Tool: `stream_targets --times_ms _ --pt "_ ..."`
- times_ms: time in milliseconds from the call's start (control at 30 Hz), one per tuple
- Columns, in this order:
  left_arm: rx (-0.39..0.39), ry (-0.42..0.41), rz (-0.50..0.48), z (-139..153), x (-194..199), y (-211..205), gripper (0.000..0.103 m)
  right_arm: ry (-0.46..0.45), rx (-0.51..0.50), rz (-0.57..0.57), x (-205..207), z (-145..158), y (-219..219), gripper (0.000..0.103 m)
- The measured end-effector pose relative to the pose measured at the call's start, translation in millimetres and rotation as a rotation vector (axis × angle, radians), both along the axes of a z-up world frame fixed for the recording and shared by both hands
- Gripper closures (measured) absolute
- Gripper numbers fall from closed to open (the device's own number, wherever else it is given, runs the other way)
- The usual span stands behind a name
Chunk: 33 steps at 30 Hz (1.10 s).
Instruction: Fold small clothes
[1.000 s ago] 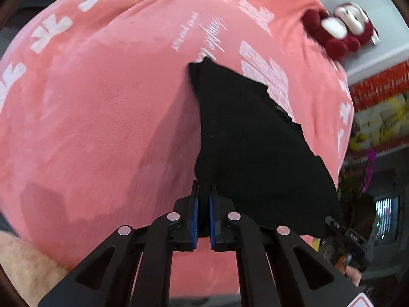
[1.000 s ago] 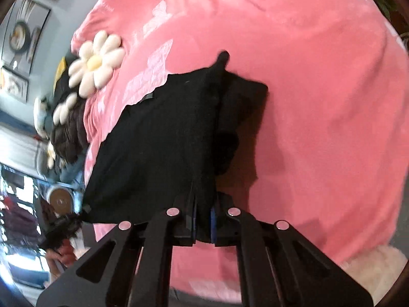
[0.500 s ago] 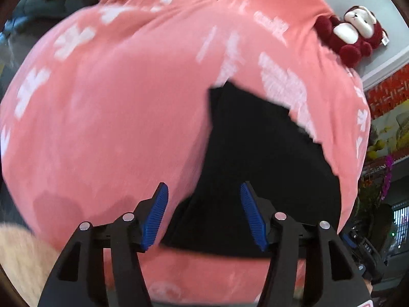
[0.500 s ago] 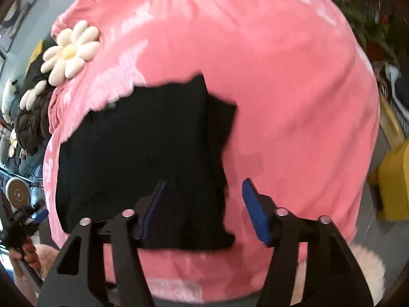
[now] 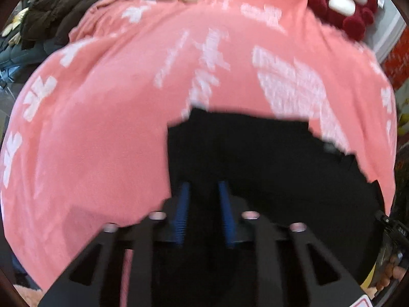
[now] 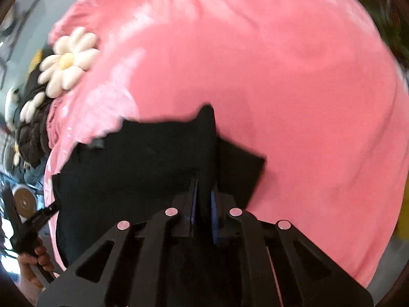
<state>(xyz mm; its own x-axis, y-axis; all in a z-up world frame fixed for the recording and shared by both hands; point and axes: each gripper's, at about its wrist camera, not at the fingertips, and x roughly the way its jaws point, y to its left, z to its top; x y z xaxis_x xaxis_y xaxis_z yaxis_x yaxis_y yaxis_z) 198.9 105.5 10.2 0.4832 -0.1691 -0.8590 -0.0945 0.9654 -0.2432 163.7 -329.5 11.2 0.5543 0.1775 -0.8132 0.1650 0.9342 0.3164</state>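
Right gripper (image 6: 204,199) pinches cloth (image 6: 143,168) edge; left gripper (image 5: 203,204) narrowly open, cloth spreading toward 2 o'clock.

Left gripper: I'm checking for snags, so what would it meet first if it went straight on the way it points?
The black garment, already between the left gripper fingers; beyond its far edge, probably the pink blanket. Depth is blurred.

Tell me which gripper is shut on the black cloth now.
The right gripper: a ridge of the black cloth stands pinched between its blue pads. The left gripper shows a gap between its pads.
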Motion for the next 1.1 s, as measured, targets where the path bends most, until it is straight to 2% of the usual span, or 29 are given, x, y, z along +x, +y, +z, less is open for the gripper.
stream_targets --times_ms 67,133,167,233,267,300,333,367,467,567,633,800,867,900,1000,1100 --pt "0.004 -0.023 0.027 4 6 8 0.09 -0.015 -0.058 -0.01 7 -3 -1 0.098" --pt "0.031 0.025 0.025 -9 18 8 0.089 0.101 -0.097 0.011 21 -34 -2 0.094" --pt "0.043 0.04 0.019 -15 21 8 0.085 0.114 -0.065 -0.005 21 -42 -7 0.09" --pt "0.065 0.028 0.005 -10 20 7 0.083 0.084 -0.027 -0.041 13 -32 -13 0.088" --pt "0.058 0.029 -0.002 -6 18 7 0.073 0.069 -0.017 -0.051 5 -24 -14 0.083" --pt "0.035 0.03 0.003 -2 13 9 0.063 0.055 -0.005 -0.06 -3 -19 -16 0.069" --pt "0.008 0.023 0.006 1 9 12 0.062 0.032 0.013 -0.065 -15 -13 -16 0.063" --pt "-0.011 0.022 0.004 3 4 13 0.06 0.023 0.015 -0.062 -23 -11 -14 0.059" --pt "0.009 0.041 0.001 6 -16 10 0.05 0.038 -0.043 -0.023 -46 -5 1 0.06" --pt "-0.021 0.06 0.002 5 -42 13 0.033 0.07 -0.06 0.004 -67 -10 10 0.04" --pt "-0.082 0.099 -0.008 -1 -62 16 0.032 0.088 -0.057 0.01 -78 -16 14 0.038" --pt "-0.124 0.186 0.021 -28 -99 28 0.031 0.157 -0.006 -0.011 -95 -37 17 0.037" --pt "-0.164 0.149 0.031 -36 -109 34 0.03 0.163 -0.014 -0.009 -93 -41 19 0.036" --pt "-0.16 0.124 0.024 -37 -112 33 0.029 0.167 -0.018 -0.011 -93 -42 20 0.034" --pt "-0.112 0.122 0.009 -40 -109 22 0.02 0.159 -0.022 -0.035 -93 -45 21 0.032" --pt "-0.03 0.128 -0.016 -40 -104 9 0.017 0.079 -0.111 -0.068 -99 -32 24 0.032"
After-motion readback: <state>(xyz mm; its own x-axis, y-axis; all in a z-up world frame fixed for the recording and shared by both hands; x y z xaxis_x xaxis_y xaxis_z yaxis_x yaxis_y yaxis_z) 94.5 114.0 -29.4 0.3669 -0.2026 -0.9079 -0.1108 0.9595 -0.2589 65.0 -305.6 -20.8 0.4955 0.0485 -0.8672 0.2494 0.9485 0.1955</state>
